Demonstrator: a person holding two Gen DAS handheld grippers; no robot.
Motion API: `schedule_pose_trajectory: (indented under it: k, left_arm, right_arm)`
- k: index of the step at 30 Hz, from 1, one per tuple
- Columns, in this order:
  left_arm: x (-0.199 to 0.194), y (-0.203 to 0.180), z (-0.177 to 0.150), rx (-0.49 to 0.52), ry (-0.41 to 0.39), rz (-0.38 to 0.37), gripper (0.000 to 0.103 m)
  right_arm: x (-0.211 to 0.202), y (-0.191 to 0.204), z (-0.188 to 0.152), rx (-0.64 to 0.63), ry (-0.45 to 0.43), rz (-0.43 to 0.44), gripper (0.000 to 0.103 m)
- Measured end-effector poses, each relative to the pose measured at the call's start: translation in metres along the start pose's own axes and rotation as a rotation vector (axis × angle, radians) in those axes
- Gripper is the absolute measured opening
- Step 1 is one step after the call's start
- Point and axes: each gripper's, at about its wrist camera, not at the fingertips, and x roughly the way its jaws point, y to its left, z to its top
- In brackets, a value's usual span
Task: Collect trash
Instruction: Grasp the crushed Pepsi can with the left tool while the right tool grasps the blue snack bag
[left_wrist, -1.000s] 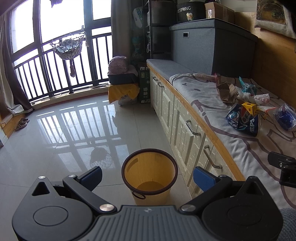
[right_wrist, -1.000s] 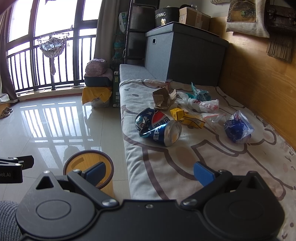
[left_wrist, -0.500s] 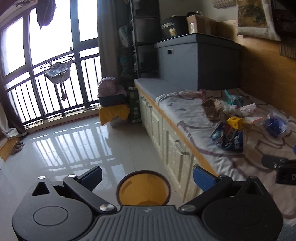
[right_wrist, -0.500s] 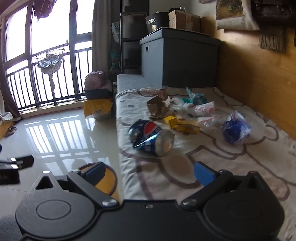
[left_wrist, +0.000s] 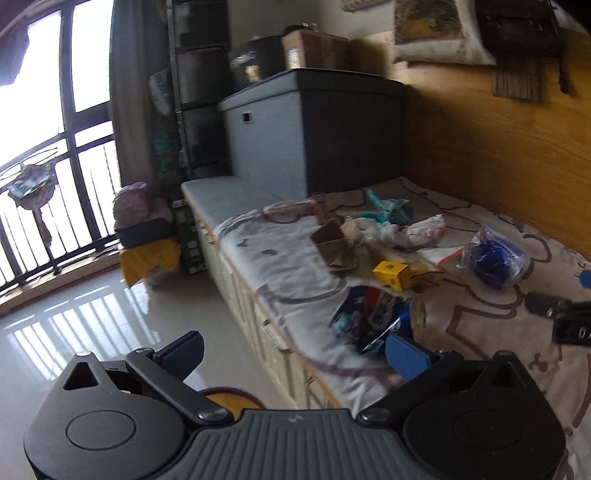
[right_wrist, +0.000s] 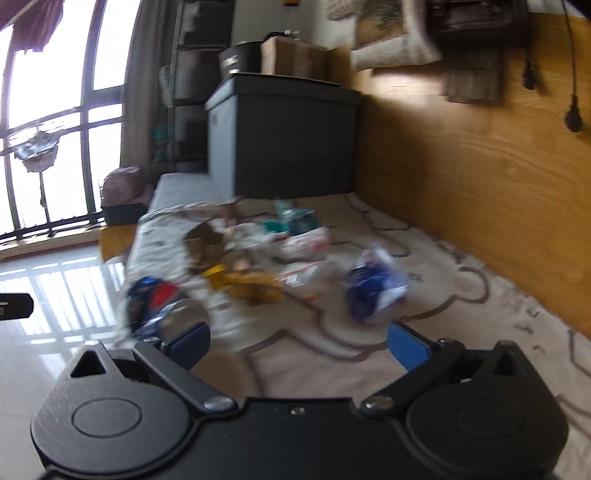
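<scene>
Trash lies scattered on the patterned bench cover (left_wrist: 291, 266): a crushed blue Pepsi can (left_wrist: 369, 317), a small yellow box (left_wrist: 391, 275), torn brown cardboard (left_wrist: 332, 245), a blue plastic bag (left_wrist: 495, 258), and white and teal wrappers (left_wrist: 399, 221). Only the rim of the yellow bin (left_wrist: 229, 397) shows on the floor below my left gripper (left_wrist: 295, 350), which is open and empty, just short of the can. My right gripper (right_wrist: 299, 345) is open and empty over the cover, with the can (right_wrist: 155, 310) by its left finger and the blue bag (right_wrist: 373, 291) ahead. The right wrist view is blurred.
A grey storage box (left_wrist: 314, 133) stands at the far end of the bench, with a carton on top. A wooden wall (left_wrist: 498, 155) runs along the right. White cabinet drawers (left_wrist: 258, 314) front the bench. Glossy tiled floor (left_wrist: 92, 314) stretches left toward a railed window.
Both grippers have risen and swung right, toward the bench and its trash. The bin has dropped to the bottom edge of the left view and out of the right view.
</scene>
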Motion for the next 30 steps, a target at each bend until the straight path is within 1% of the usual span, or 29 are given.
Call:
schedule_pose_trajectory:
  k: [2, 6, 9, 12, 16, 19, 23, 27, 28, 30]
  left_arm:
    - [0.012, -0.007, 0.007, 0.018, -0.006, -0.031, 0.103]
    - [0.036, -0.018, 0.02, 0.043, 0.016, -0.089, 0.103]
    - [0.051, -0.025, 0.027, 0.053, 0.025, -0.12, 0.103]
    - [0.065, -0.031, 0.035, 0.075, 0.054, -0.145, 0.103]
    - [0.082, -0.038, 0.045, 0.101, 0.071, -0.158, 0.103]
    - [0.095, -0.045, 0.049, 0.15, 0.094, -0.194, 0.103]
    - [0.114, -0.059, 0.053, 0.255, 0.158, -0.267, 0.103]
    - [0.126, -0.073, 0.052, 0.372, 0.19, -0.291, 0.103]
    - [0.129, -0.076, 0.051, 0.392, 0.203, -0.294, 0.103]
    - [0.137, -0.079, 0.051, 0.415, 0.24, -0.3, 0.103]
  right_arm:
    - [0.01, -0.016, 0.004, 0.004, -0.018, -0.037, 0.103]
    - [0.031, -0.043, 0.01, -0.003, -0.023, -0.092, 0.103]
    - [0.05, -0.065, 0.014, 0.014, -0.018, -0.093, 0.103]
    - [0.071, -0.084, 0.017, 0.031, 0.003, -0.092, 0.103]
    - [0.097, -0.095, 0.017, 0.027, 0.019, -0.111, 0.103]
    - [0.117, -0.1, 0.017, 0.044, 0.05, -0.098, 0.103]
    - [0.137, -0.101, 0.016, 0.058, 0.079, -0.041, 0.103]
    - [0.151, -0.096, 0.017, 0.075, 0.095, -0.033, 0.103]
    - [0.155, -0.096, 0.017, 0.085, 0.099, -0.024, 0.102]
    - [0.162, -0.097, 0.017, 0.112, 0.113, -0.011, 0.095]
